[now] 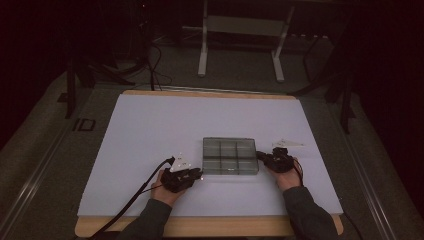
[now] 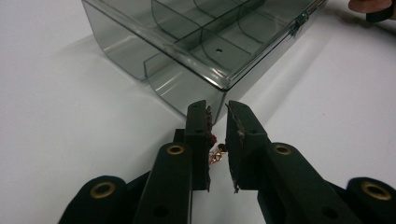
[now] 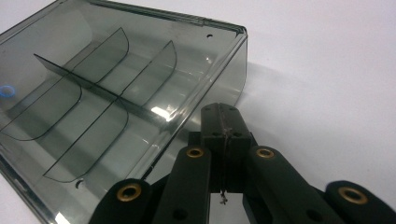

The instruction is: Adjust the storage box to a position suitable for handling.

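High view placed the clear compartment box (image 1: 230, 156) mid-bench (image 1: 150, 125). We judged it light, rigid, slippery; grip its rim. Left gripper (image 2: 217, 112) fingers stood narrowly apart beside it; right gripper (image 3: 225, 116) fingers closed.

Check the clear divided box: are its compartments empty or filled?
Empty. Through the clear divided box, the gripper views show only bare dividers and floor; the high view shows nothing inside either.
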`<state>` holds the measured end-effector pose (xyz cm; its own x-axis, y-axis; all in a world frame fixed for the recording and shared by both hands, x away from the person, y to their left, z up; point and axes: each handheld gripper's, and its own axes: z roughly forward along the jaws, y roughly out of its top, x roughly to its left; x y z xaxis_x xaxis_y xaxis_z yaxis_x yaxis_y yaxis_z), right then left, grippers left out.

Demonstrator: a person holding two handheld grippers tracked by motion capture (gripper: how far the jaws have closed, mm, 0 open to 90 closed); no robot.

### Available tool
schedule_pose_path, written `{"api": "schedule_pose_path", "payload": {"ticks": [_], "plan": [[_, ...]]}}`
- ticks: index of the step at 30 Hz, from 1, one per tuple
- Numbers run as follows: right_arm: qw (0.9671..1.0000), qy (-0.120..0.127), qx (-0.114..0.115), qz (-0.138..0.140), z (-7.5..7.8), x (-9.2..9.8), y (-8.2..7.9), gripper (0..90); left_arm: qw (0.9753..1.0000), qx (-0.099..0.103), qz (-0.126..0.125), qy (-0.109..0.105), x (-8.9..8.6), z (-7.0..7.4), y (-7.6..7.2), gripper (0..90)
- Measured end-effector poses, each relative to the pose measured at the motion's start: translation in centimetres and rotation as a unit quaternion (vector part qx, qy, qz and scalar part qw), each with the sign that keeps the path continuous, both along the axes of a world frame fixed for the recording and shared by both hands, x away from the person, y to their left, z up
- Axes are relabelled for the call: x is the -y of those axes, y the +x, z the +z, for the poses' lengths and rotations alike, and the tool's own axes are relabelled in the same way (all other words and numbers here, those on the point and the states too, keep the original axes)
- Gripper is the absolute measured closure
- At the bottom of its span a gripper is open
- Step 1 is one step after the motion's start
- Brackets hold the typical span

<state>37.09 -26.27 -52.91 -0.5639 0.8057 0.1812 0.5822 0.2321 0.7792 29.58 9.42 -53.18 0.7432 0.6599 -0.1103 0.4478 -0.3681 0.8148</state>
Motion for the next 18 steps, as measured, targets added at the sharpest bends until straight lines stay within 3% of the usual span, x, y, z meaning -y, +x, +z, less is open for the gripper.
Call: {"api": "schedule_pose_path", "payload": {"ticks": [7,18], "plan": [[1.0,0.002,0.002,0.002,-0.02,0.05,0.1,90.0,0.9999,0.005,-0.006,0.014,0.49,-0.03,-0.1,79.8],[1.0,0.004,0.002,0.001,-0.09,0.07,0.37,90.0,0.9997,0.006,-0.011,0.02,0.49,0.14,-0.24,80.3]]}}
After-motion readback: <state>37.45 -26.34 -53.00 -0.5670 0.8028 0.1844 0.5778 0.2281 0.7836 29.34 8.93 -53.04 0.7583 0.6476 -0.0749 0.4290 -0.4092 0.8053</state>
